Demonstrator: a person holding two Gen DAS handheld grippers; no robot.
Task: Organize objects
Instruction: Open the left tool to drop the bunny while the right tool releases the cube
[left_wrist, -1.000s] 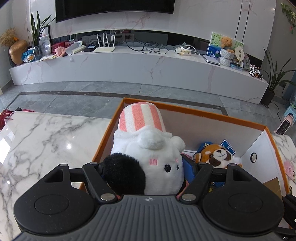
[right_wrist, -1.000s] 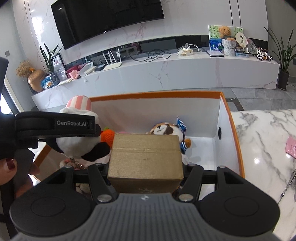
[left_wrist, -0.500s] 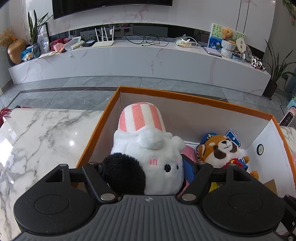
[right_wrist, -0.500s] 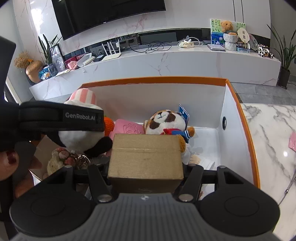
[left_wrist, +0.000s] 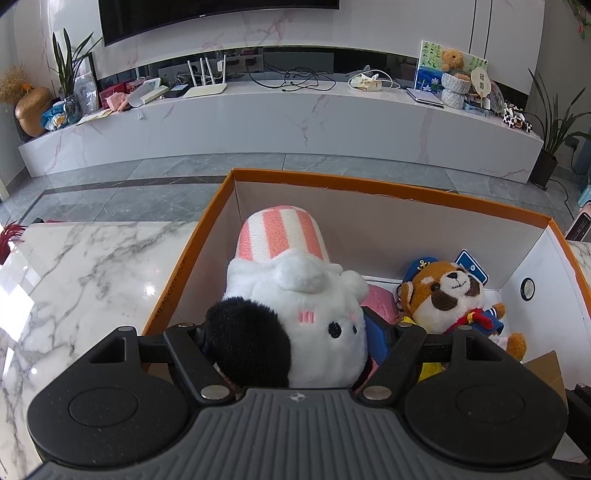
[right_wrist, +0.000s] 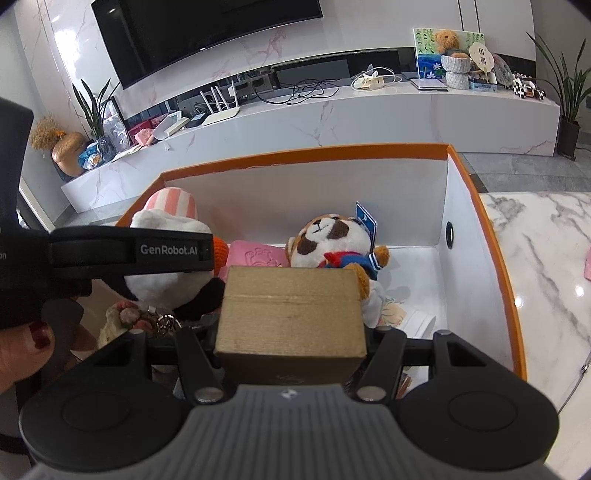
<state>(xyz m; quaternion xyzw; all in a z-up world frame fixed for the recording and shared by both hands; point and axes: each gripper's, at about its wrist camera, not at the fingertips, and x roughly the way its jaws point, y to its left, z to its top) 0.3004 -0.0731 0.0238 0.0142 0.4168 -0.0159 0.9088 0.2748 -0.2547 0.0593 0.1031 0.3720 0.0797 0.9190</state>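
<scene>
My left gripper (left_wrist: 295, 332) is shut on a white plush toy (left_wrist: 295, 295) with a pink-striped hat and a black ear, held over the left part of the orange-rimmed box (left_wrist: 388, 192). My right gripper (right_wrist: 291, 332) is shut on a gold box (right_wrist: 291, 310), held above the box's front middle (right_wrist: 306, 155). A red panda plush (left_wrist: 450, 295) lies inside, also in the right wrist view (right_wrist: 332, 243). The white plush (right_wrist: 162, 229) and the left gripper's body (right_wrist: 129, 251) show at the left of the right wrist view.
A pink item (right_wrist: 255, 254) and small trinkets (right_wrist: 125, 317) lie in the box. The box stands on a marble table (left_wrist: 81, 280). A white TV bench (left_wrist: 295, 118) with clutter runs along the far wall. A pink card (right_wrist: 587, 266) lies on the table at right.
Both grippers have moved forward and lower over the box with their loads. More of the box's inside shows now.
</scene>
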